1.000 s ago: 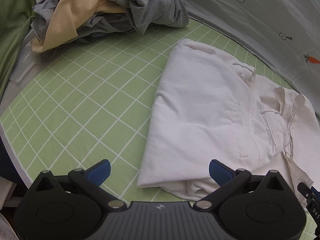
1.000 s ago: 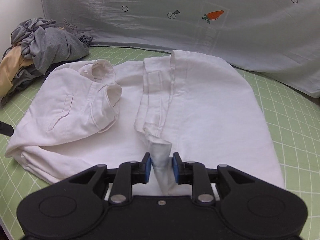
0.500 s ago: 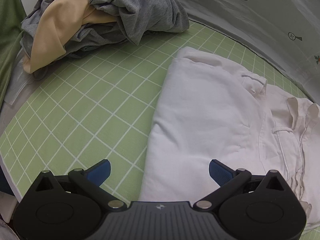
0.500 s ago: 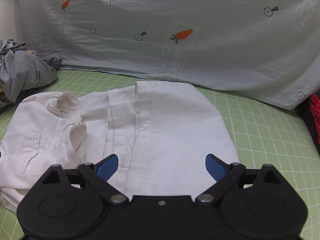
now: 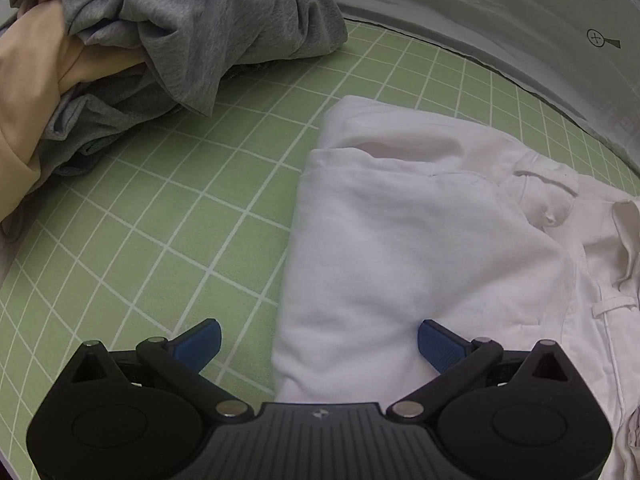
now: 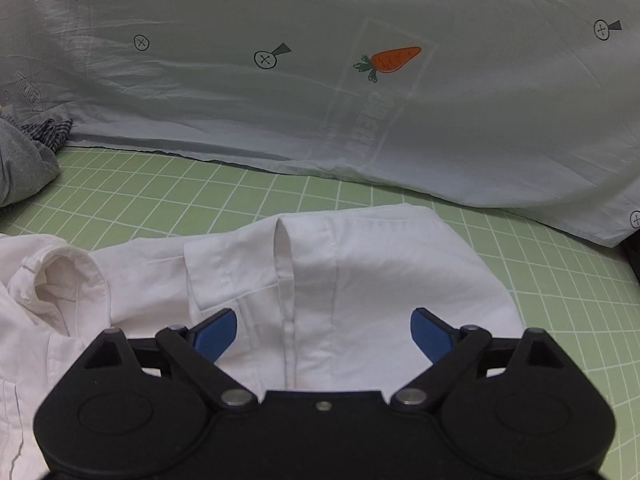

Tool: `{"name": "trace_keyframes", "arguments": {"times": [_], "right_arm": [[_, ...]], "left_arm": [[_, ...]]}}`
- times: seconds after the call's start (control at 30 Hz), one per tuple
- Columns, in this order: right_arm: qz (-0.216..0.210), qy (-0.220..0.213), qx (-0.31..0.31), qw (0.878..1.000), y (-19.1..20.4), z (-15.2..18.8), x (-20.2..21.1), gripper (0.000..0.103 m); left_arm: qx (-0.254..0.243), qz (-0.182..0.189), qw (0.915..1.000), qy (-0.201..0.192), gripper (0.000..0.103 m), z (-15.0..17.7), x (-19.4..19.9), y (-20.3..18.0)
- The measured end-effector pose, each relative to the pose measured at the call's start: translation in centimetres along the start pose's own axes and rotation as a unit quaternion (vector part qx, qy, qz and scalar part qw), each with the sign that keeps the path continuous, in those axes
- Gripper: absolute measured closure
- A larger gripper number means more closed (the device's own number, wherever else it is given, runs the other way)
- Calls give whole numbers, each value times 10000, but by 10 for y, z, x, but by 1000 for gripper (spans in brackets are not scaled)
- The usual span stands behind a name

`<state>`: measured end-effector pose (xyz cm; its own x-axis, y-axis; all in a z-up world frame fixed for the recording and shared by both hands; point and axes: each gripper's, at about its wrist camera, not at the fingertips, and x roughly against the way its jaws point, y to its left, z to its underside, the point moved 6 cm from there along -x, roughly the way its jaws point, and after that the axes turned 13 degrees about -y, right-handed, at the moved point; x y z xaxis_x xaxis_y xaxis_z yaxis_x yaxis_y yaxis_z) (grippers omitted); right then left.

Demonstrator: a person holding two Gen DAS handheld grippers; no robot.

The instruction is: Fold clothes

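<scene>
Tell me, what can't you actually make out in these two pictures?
- White shirt: its near edge hides behind the left gripper; right wrist view likewise.
- Grey and cream clothes pile: cut off at the left wrist view's edge.
- Backdrop sheet: its faint lettering is unreadable.

A white collared shirt (image 5: pixel 420 240) lies partly folded and flat on the green grid mat, collar and button placket up; a crumpled heap of grey and beige clothes (image 5: pixel 160 40) sits near its far-left corner.

The left wrist camera looks steeply down, close over the green grid mat (image 5: pixel 168 216) and the white shirt (image 5: pixel 400 240). The right wrist camera faces more level toward a carrot-print sheet (image 6: pixel 320 80). Both views share the shirt and mat.
</scene>
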<state>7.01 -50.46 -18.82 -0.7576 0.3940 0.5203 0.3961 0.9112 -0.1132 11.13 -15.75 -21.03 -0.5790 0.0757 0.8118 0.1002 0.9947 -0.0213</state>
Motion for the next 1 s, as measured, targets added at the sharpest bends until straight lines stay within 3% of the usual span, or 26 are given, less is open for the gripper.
{"name": "trace_keyframes", "arguments": {"times": [0.17,0.27,0.33,0.37,0.73,1.0], "right_arm": [[148,280,-87,9995,5,9,-32,35],[7,186,-240,9995,4,7,-26,68],[-107,136,-193,9997,6,6,-21,81],[-167,106,-156,9997,7,5,-17,98],[-228,-498,33,9985,25,-31,28,99],[-538,279,-44,9982,41,15,-2,99]], "left_arm": [[131,142,9998,-13,0,0,-9,1],[54,163,9997,-145,0,2,-8,0],[55,166,9997,-170,0,2,-8,0],[56,167,9997,-171,0,2,-8,1],[9,209,9996,-170,0,2,-9,2],[11,206,9994,-261,0,3,-7,1]]}}
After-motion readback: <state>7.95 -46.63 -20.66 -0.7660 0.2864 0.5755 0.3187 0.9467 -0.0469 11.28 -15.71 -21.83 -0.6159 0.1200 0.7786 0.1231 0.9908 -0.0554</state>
